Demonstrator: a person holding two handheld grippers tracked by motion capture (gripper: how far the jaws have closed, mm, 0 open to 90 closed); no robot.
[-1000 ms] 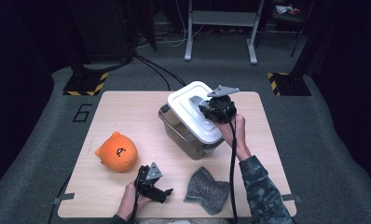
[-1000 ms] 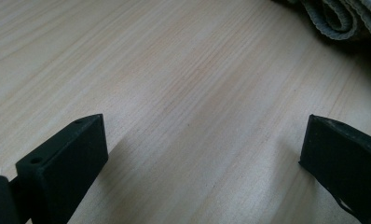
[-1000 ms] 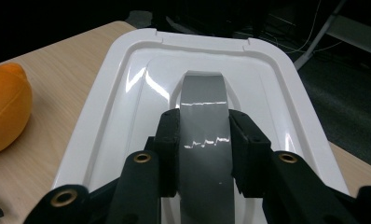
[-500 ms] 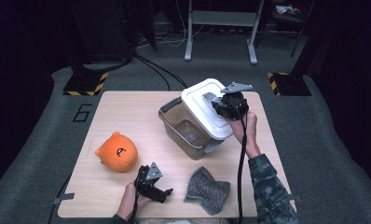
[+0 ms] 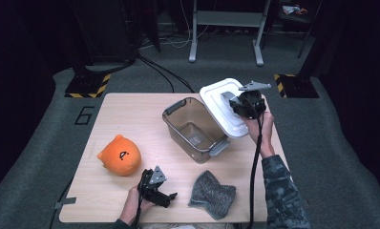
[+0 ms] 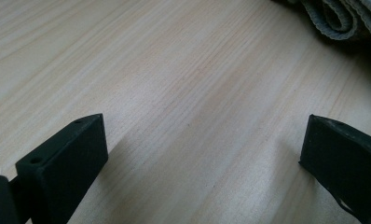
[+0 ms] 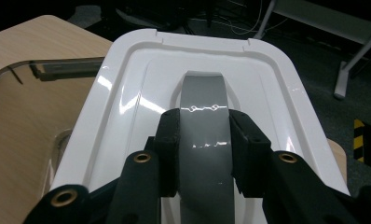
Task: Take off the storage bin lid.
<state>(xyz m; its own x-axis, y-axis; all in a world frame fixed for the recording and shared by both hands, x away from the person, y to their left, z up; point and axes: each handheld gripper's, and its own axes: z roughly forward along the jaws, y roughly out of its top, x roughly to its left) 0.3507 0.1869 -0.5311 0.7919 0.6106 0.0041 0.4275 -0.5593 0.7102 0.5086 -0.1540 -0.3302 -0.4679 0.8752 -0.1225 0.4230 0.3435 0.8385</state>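
Note:
A white lid (image 5: 225, 110) (image 7: 127, 121) with a grey handle (image 7: 204, 100) hangs to the right of a clear plastic box (image 5: 194, 130), lifted off it. My right gripper (image 5: 236, 104) (image 7: 203, 135) is shut on that grey handle, one jaw on each side. The box stands uncovered on the wooden table (image 5: 131, 114), its near rim visible in the right gripper view (image 7: 58, 65). Near the table's front edge my left gripper (image 5: 168, 197) (image 6: 202, 144) rests open with bare wood between its jaws. A grey knitted cloth (image 5: 212, 194) (image 6: 342, 18) lies just to its right.
An orange round plush toy (image 5: 120, 155) sits at the table's left front. Beyond the table are dark floor, cables, black-and-yellow striped blocks (image 5: 88, 85) and a metal stand (image 5: 226, 28).
My right gripper has carried the white lid to the right, off the box, leaving the box uncovered. The left gripper has stayed put.

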